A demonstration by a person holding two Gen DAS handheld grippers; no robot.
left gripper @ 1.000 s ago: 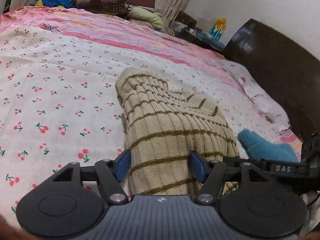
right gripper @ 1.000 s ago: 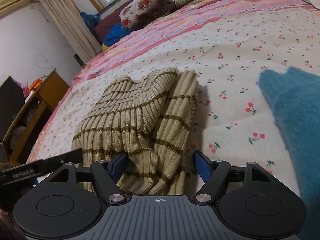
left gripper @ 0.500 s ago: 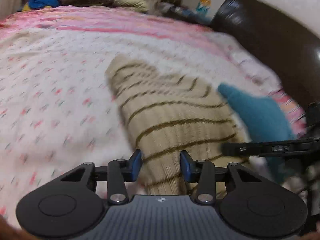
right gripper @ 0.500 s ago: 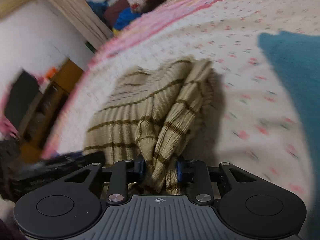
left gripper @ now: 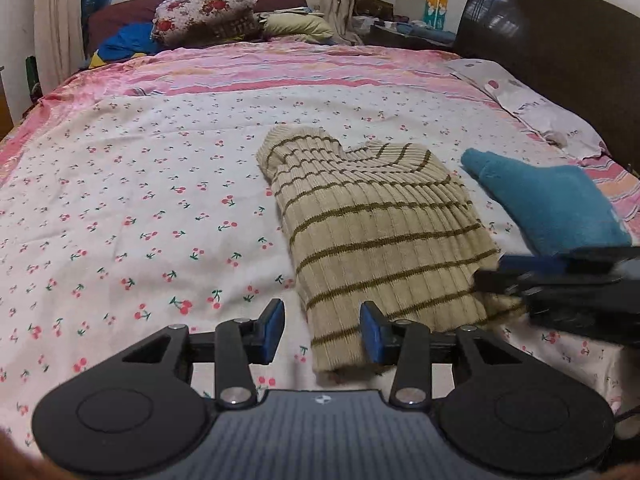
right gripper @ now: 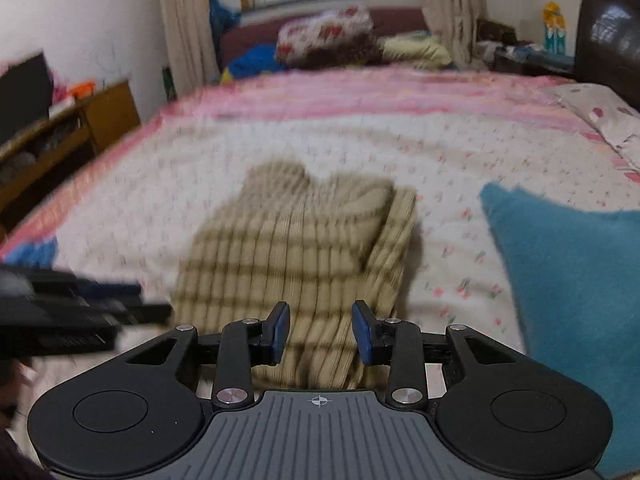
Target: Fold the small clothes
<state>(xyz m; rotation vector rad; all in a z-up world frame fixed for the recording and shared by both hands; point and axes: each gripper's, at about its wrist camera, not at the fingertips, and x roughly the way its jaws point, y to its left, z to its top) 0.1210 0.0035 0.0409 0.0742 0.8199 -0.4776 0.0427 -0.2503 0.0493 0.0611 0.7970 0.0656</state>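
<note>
Left gripper and right gripper: matte black linkage arms, silver pivot screws, blue finger pads, ribbed grey housing with crosshair mark, round black side discs.

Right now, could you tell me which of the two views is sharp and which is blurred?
Left wrist view: sharp, the striped sweater and cherry-print sheet crisp, edges bowed by the fisheye. Right wrist view: motion-smeared, sweater stripes and blue cloth soft; only the right claw stays clear.

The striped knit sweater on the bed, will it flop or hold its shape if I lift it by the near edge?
The striped knit sweater looks soft and already bunches in folds, so it would probably droop. Its thick ribbing suggests some weight, and pads should not slip easily.
</note>
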